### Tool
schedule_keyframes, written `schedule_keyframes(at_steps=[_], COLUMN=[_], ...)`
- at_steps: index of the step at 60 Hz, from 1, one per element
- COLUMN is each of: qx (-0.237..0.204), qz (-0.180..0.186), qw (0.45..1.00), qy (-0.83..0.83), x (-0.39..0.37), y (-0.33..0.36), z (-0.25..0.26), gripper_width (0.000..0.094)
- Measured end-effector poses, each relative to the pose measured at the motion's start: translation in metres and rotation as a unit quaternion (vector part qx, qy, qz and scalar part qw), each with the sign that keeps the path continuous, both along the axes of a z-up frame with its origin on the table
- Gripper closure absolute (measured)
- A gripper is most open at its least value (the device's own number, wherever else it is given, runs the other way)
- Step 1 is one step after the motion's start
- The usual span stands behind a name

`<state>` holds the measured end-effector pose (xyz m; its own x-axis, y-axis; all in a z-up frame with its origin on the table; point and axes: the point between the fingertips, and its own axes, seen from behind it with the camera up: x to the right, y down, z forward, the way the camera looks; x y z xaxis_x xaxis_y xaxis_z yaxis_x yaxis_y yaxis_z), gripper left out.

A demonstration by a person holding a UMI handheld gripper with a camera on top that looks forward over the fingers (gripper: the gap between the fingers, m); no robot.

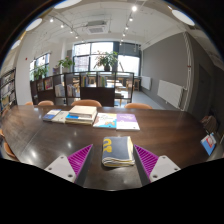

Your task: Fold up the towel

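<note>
Claw [112,160] wide open, purple-padded fingers at 8 and 4 o'clock flanking, not touching, the pale grey-blue striped cloth towel [118,150], lying folded in a compact stack on the dark wooden table [60,135], likely set up for gripping

grey-and-white striped folded cloth towel [117,151] on the dark brown wooden table [160,128], between the claw's [118,160] magenta striped pads [80,158].
</note>
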<state>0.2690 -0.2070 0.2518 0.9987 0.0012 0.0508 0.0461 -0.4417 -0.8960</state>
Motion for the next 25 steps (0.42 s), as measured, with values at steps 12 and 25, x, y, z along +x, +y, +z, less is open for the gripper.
schedule_keyframes(at_steps=[12,25], qx=[-0.021,-0.022], qz=[-0.011,-0.005], qw=[1.0,1.0], qy=[-0.01,0.003], x=[-0.02,-0.04], y=[-0.061,-0.087], z=[-0.011,-0.014], gripper_width=[0.0143,0.0146])
